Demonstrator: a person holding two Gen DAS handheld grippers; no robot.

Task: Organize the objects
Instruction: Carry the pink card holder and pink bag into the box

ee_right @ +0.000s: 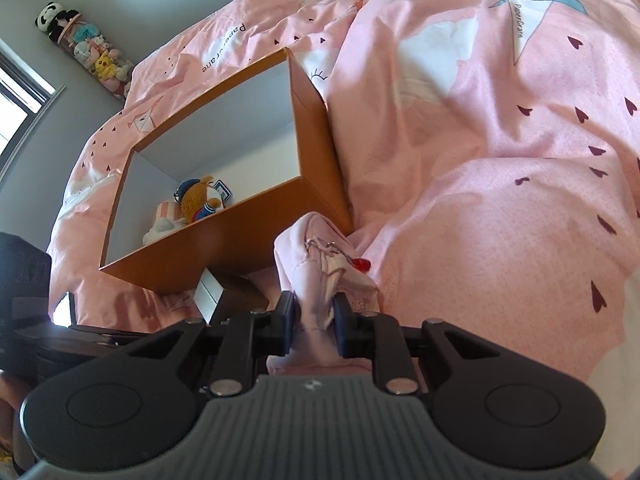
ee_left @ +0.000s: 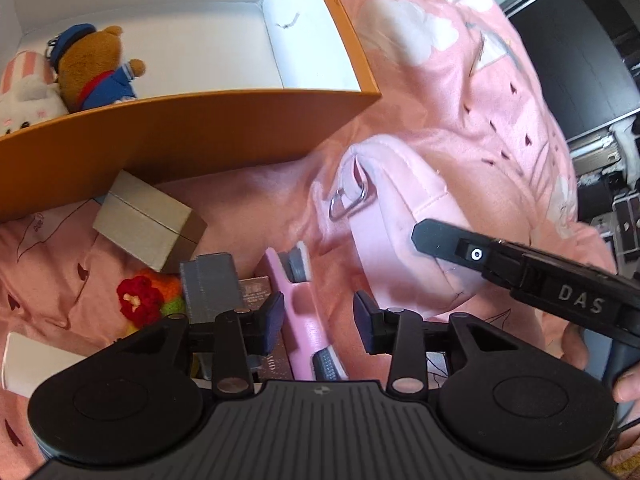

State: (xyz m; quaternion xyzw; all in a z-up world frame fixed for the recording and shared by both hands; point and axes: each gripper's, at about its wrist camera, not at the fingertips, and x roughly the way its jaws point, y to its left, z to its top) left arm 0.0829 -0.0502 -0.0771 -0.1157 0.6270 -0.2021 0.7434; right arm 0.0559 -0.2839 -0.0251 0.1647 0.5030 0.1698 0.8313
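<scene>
Pink bag (ee_right: 320,276) hanging from right tongs (ee_right: 314,326), pinched tight on fabric; left tongs (ee_left: 318,320) half open, empty. Thin fold possibly slipping before orange box (ee_right: 256,236).

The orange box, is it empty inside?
No, the orange box already holds a brown teddy bear in a blue uniform and a pink-and-white plush toy, both tucked into one corner.

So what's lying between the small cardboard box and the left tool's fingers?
In the left wrist view, a grey block lies between the cardboard box and the left tool.
</scene>
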